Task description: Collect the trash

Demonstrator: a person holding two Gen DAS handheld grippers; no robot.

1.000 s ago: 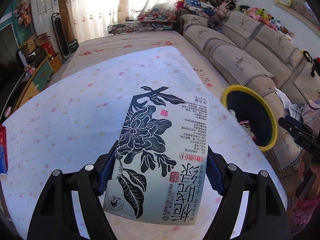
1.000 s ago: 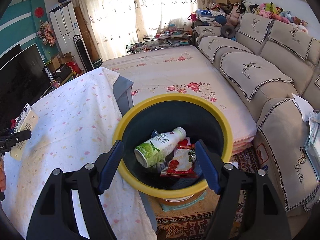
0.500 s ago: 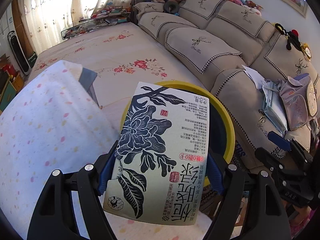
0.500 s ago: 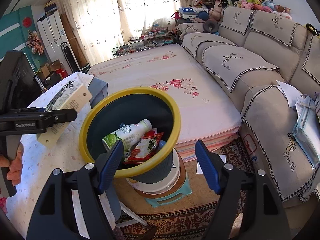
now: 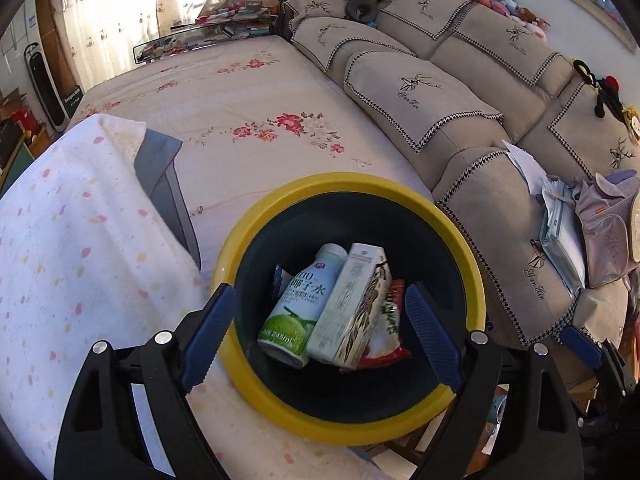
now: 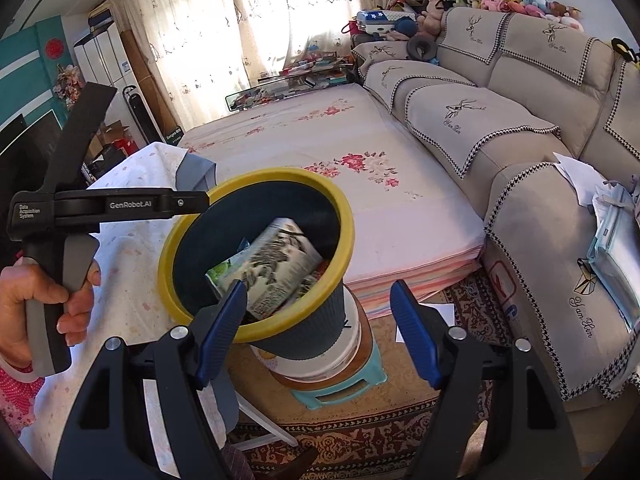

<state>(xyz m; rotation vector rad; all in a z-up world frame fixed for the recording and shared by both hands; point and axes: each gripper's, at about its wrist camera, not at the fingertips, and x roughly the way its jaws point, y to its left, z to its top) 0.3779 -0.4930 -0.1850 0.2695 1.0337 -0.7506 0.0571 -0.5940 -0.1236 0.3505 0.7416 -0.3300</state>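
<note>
the left gripper (image 5: 320, 332), jaws just spread and empty, hangs over the yellow-rimmed bin (image 5: 460, 236). the tea carton (image 5: 352, 308) lies inside beside a coconut water bottle (image 5: 300, 304). lift it straight up, clear of the rim. the right gripper (image 6: 316, 332) stands released near the bin.

A yellow rim is shown on the dark bin (image 5: 352, 184), and pastel flecks on the white tablecloth (image 5: 60, 240).

The left gripper (image 5: 320, 336) hung over the yellow-rimmed bin (image 5: 464, 240), its jaws just opened and empty. The carton (image 5: 348, 312) lay inside, against a bottle (image 5: 298, 304) and a red wrapper (image 5: 390, 320).
</note>
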